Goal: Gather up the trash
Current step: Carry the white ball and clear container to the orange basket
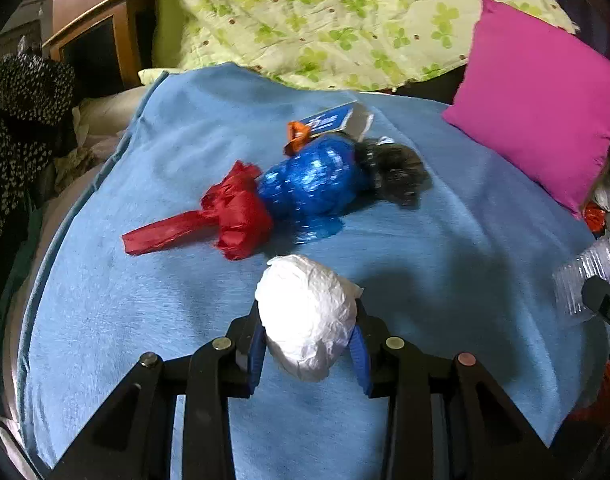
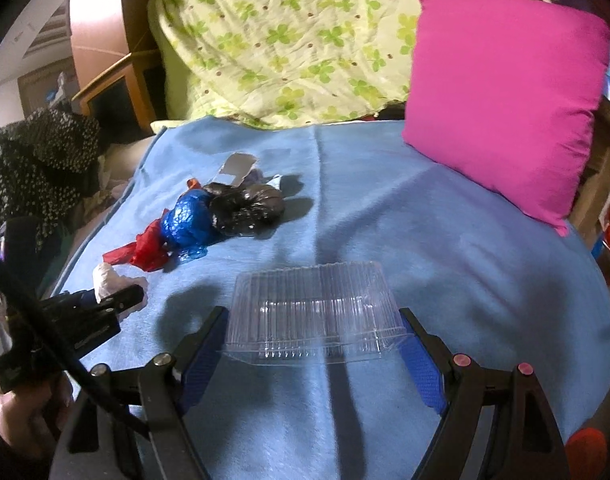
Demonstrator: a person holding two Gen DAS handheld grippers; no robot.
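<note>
Nearest the cameras, the left gripper (image 1: 311,350) is clamped on a crumpled white wad (image 1: 309,316), while the right gripper (image 2: 315,350) pinches a clear plastic clamshell container (image 2: 313,316) between its blue pads, both held above the blue blanket (image 1: 445,240) on the bed. Farther on, a red bag (image 1: 233,220), a blue bag (image 1: 313,180) and a black bag (image 1: 397,172) lie touching in a cluster on the blanket. Behind them sit a pink pillow (image 2: 505,92) and a green floral quilt (image 2: 285,40).
</note>
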